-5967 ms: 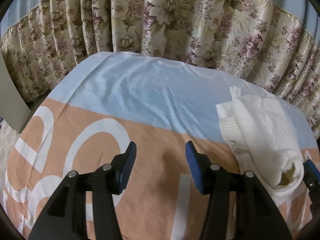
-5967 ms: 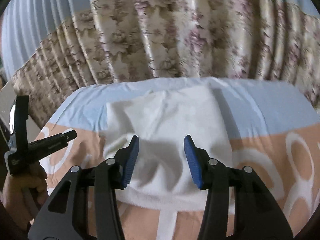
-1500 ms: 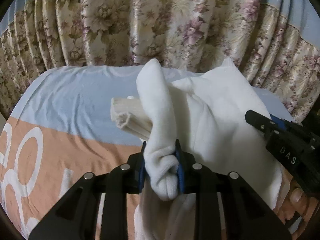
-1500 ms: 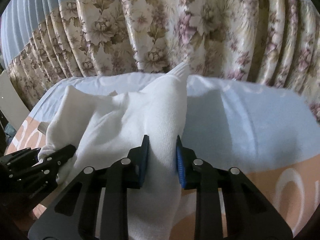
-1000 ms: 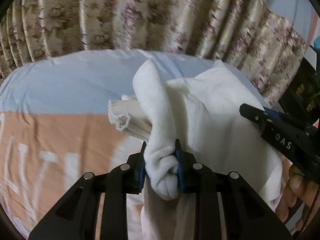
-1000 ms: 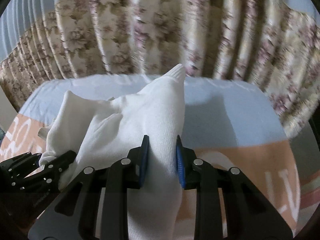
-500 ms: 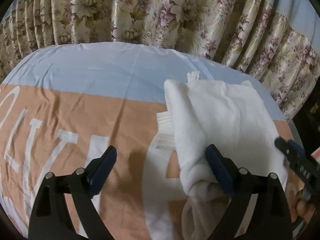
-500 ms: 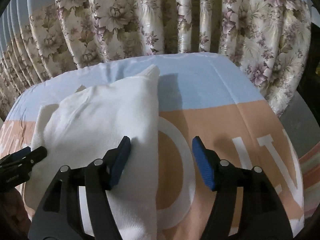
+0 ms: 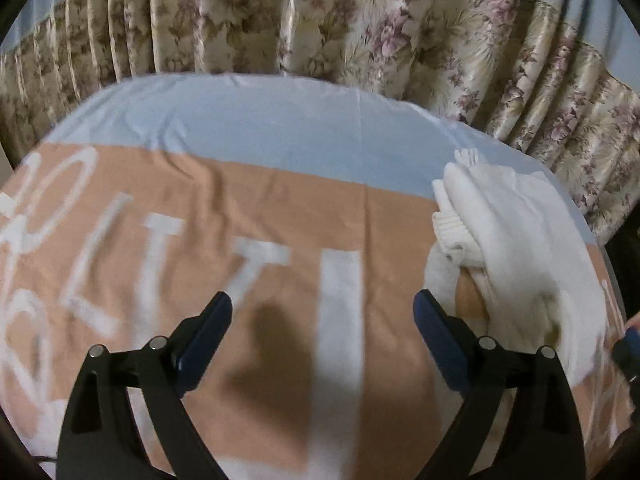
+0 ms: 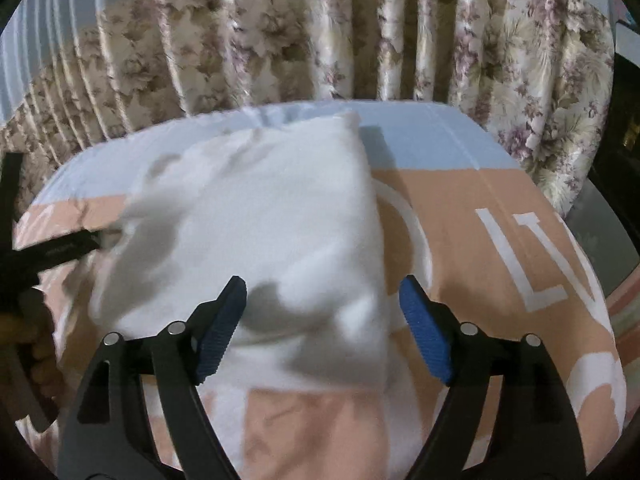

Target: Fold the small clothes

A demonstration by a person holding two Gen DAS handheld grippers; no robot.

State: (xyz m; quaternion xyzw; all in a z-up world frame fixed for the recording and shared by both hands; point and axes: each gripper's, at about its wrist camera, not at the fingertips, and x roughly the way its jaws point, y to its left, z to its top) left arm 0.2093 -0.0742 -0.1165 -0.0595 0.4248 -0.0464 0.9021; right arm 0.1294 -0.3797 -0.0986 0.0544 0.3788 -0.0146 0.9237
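White fleecy garment (image 10: pixel 256 232) sits folded on the peach-and-blue bedspread (image 9: pixel 248 208), far right side. Looks soft, light and floppy, so I'd pinch a thick folded edge. Left gripper (image 9: pixel 322 336) is wide apart, right gripper (image 10: pixel 322 320) opening, nothing pinched.

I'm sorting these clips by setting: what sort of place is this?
Most likely a bedroom at home: the white garment lies on a peach and blue printed bedsheet over what looks like a bed, with pleated floral curtains hanging close behind it.
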